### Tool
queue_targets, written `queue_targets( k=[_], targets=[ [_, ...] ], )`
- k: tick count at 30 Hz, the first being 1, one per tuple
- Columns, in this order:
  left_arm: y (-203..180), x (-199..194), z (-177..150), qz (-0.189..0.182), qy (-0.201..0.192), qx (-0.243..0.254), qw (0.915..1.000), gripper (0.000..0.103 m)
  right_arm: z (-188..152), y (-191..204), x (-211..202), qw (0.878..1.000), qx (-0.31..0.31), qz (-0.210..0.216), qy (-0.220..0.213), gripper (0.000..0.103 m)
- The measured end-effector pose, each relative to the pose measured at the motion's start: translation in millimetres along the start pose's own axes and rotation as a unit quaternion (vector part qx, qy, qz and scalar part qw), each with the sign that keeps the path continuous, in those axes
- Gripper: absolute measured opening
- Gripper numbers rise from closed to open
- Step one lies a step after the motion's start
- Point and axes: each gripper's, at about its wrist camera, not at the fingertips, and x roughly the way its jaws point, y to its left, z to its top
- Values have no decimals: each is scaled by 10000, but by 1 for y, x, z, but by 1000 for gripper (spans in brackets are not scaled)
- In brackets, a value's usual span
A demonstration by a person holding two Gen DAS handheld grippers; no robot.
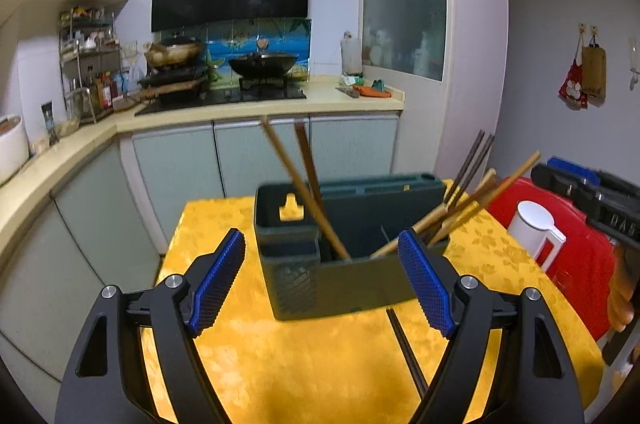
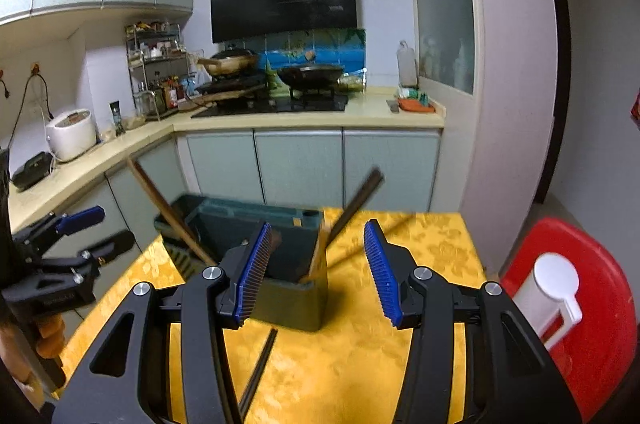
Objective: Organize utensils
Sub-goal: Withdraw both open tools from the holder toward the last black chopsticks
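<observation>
1. I had the left gripper (image 1: pixel 322 278) hovering low over the yellow tablecloth (image 1: pixel 304 356), its blue-padded jaws spread wide with nothing between them
2. Straight ahead of it stood the dark green utensil holder (image 1: pixel 352 284), upright on the cloth and near the gripper, but I could not tell whether either pad touched it
3. Two wooden chopsticks (image 1: pixel 304 192) leaned up and to the left out of the holder's middle compartment, blurred at their upper ends
4. A bundle of bamboo and dark chopsticks (image 1: pixel 468 200) fanned out of the right end of the holder, tilted toward the right
5. One dark pair of chopsticks (image 1: pixel 406 352) lay flat on the cloth just in front of the holder, running toward me beside the right finger of that gripper
6. My right gripper (image 2: pixel 318 274) was also wide open and held nothing, with the holder's corner between and just beyond its pads
7. In the right wrist view the flat pair lay below the left finger
8. A white jug (image 1: pixel 536 230) sat on a red stool (image 1: pixel 580 288) at the table's right side
</observation>
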Motion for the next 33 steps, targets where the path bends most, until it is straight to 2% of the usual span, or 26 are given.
queue_targets(
  k=[8, 15, 19, 24, 33],
  targets=[
    [0, 9, -56, -96, 440, -184, 9988, 76, -66, 8, 6, 9989, -55, -128, 446, 47],
    [-12, 12, -107, -44, 768, -46, 9970, 76, -116, 21, 2, 9968, -222, -225, 740, 47],
    [-20, 9, -133, -179, 997, 8, 9949, 76, -132, 26, -3, 9958, -333, -286, 807, 47],
    [-30, 4, -159, -368, 1258, 49, 9914, 76, -143, 21, -9, 9959, -180, -266, 846, 47],
    [-41, -10, -183, -586, 1378, -28, 9887, 76, -159, 22, -22, 9959, -174, -234, 856, 47]
  ],
)
